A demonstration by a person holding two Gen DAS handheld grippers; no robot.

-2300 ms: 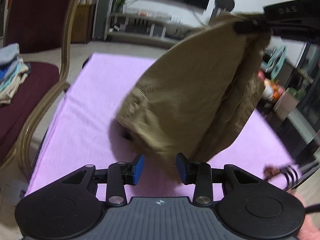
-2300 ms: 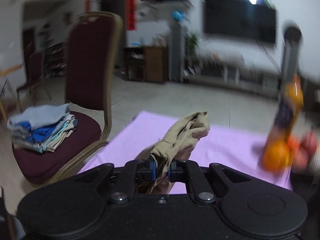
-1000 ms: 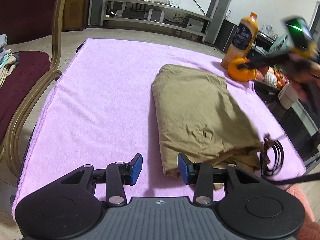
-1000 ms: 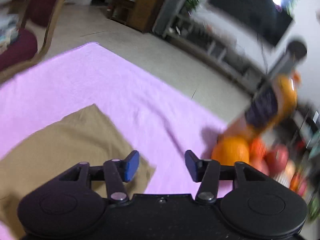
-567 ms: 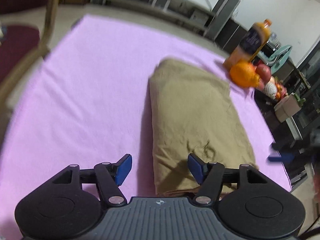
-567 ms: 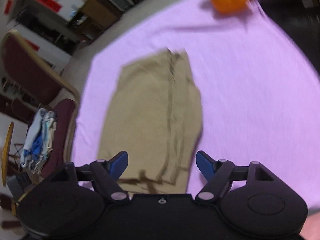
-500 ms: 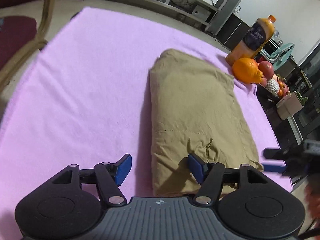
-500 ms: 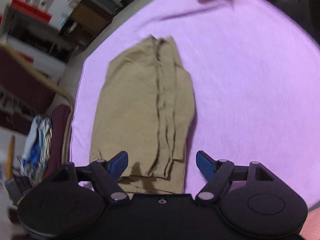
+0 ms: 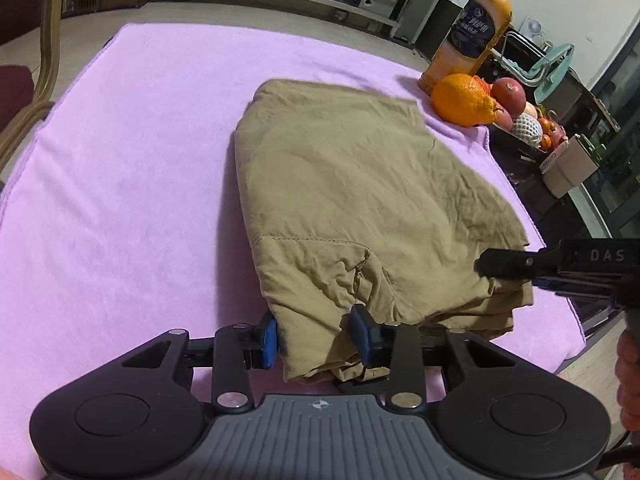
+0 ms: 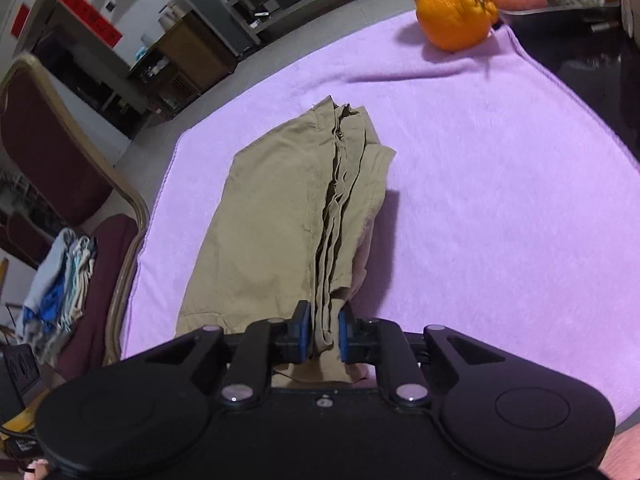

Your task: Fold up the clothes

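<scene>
Now right claw [image 10: 323, 334] clamped on pants [image 9: 360, 184] edge; left claw [image 9: 316, 338] pinching near corner; pants on purple-covered desk [image 9: 132, 168].

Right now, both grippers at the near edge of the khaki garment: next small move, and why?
Probably lift the near edge and carry it toward the far end. The right gripper is shut on the khaki garment's layered edge, and the left gripper straddles its near corner, fabric between its pads.
</scene>
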